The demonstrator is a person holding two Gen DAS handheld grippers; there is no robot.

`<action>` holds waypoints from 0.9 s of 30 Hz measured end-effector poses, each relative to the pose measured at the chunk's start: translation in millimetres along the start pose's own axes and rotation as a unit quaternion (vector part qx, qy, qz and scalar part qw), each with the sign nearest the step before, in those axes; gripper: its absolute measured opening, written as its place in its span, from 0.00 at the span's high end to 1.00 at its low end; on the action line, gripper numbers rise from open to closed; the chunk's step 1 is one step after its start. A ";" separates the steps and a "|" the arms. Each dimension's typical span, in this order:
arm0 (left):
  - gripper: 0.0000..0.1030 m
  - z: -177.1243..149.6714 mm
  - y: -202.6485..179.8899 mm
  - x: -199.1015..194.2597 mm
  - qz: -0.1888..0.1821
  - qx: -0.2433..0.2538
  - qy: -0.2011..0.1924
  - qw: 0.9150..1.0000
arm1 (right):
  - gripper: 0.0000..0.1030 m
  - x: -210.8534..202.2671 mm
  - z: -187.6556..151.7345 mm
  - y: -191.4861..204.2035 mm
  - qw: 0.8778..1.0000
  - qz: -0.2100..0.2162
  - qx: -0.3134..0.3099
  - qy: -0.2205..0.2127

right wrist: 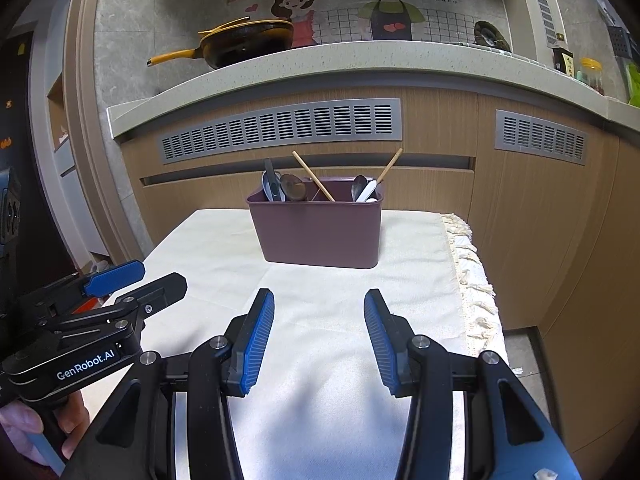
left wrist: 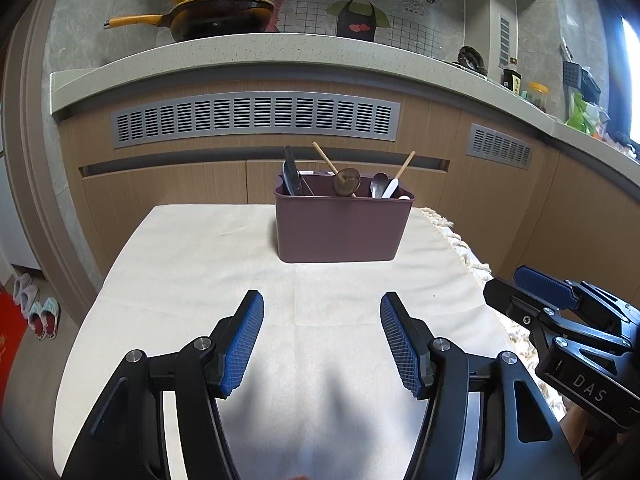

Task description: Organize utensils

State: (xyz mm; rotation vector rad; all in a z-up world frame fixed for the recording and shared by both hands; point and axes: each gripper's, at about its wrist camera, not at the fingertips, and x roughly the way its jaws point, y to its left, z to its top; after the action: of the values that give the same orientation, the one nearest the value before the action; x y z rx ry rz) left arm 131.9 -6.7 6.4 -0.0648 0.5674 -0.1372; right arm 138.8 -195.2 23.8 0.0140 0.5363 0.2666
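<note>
A maroon plastic bin [left wrist: 340,228] [right wrist: 318,232] stands at the far end of a table under a cream cloth [left wrist: 224,280] [right wrist: 320,320]. Several utensils stick up from it: wooden-handled ladles [left wrist: 346,182] [right wrist: 294,188], a metal spoon [left wrist: 378,184] [right wrist: 359,185], a white spoon [left wrist: 390,189] [right wrist: 367,191] and a dark tool [left wrist: 291,174] [right wrist: 270,182]. My left gripper [left wrist: 322,304] hovers open over the near cloth, nothing between its blue pads. My right gripper [right wrist: 319,300] is likewise open and empty. Each gripper shows at the other view's edge [left wrist: 516,280] [right wrist: 152,276].
Behind the table runs a wooden cabinet front with grey vents [left wrist: 256,120] [right wrist: 280,128] under a pale counter. A yellow-handled pan [left wrist: 216,16] [right wrist: 244,40] and jars [left wrist: 536,94] sit on the counter. The cloth's fringe [right wrist: 476,280] hangs off the right edge. Slippers [left wrist: 38,308] lie on the floor.
</note>
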 end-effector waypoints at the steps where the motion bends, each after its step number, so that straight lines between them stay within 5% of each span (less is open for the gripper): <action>1: 0.41 -0.2 -0.1 -0.3 0.000 0.000 0.000 1.000 | 0.57 0.1 0.0 0.1 1.000 0.000 0.000 0.001; 27: 0.41 -1.4 -0.7 -0.2 -0.003 0.000 0.005 1.000 | 0.57 -0.3 1.6 -1.7 1.000 -0.003 -0.005 -0.002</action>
State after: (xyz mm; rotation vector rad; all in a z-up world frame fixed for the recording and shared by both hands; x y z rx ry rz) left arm 130.9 -7.3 5.4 -0.0668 0.5768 -0.1433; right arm 139.8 -196.9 25.2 0.0035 0.5311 0.2637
